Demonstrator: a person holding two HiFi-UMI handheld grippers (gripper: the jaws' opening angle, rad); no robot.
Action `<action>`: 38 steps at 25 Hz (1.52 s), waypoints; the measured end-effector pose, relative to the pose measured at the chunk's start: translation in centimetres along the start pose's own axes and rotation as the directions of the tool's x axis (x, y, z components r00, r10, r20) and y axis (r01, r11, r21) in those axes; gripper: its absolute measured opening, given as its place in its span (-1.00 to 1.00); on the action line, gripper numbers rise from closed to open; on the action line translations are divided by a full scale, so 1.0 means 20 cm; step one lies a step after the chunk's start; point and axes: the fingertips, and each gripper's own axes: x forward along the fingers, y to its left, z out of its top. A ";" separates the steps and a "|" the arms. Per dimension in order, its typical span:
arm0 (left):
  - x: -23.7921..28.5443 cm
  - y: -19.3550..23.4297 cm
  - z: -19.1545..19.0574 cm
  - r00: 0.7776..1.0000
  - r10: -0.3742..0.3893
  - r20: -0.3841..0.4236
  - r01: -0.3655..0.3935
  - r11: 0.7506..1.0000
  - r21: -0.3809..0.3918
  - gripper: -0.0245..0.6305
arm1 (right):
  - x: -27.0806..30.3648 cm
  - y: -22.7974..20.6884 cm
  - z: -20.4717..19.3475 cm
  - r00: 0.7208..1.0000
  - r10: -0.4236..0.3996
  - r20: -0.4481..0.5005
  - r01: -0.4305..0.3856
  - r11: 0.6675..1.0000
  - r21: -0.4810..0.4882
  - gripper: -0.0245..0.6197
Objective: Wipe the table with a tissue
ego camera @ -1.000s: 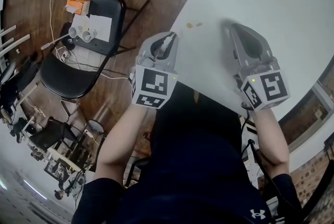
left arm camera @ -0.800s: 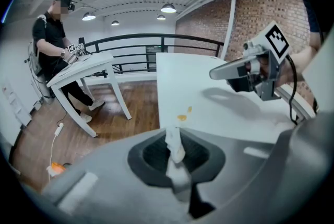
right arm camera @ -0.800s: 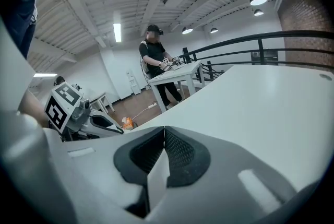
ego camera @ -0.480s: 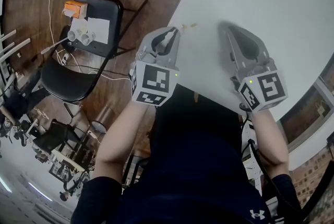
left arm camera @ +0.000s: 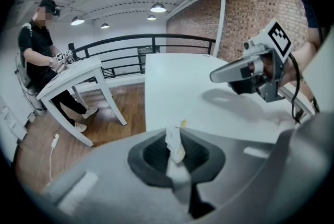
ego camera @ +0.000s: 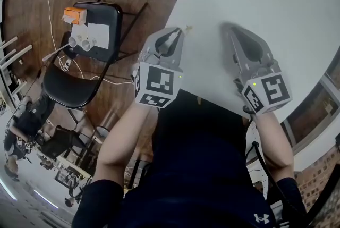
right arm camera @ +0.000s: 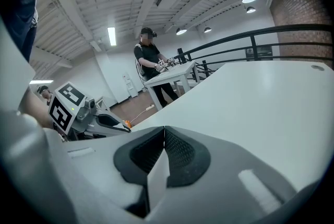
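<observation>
Most of white crumpled tissue (left arm camera: 175, 151) hidden btwn left gripper (left arm camera: 174, 133) jaws; only a strip shows. Tiny yellowish speck (left arm camera: 183, 123) on white table (left arm camera: 209, 92) too small to ID. Table cut off top/right, head view.

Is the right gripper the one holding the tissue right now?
No, the right gripper has its fingers shut together with nothing between them, while the tissue is pinched in the left gripper.
</observation>
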 end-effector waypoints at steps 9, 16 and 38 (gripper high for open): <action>0.06 -0.06 0.06 1.000 -0.024 -0.004 0.024 0.999 0.035 -0.87 | -0.05 -0.06 -0.01 1.000 -0.023 0.013 0.023 0.999 0.036 -0.89; 0.10 -0.10 0.10 0.999 -0.038 -0.010 0.038 0.998 0.054 -0.87 | -0.11 -0.12 -0.01 0.999 -0.043 0.028 0.041 0.998 0.052 -0.89; 0.23 -0.25 0.26 0.996 -0.089 -0.004 0.089 0.989 0.115 -0.87 | -0.25 -0.27 -0.03 0.994 -0.100 0.046 0.095 0.990 0.103 -0.89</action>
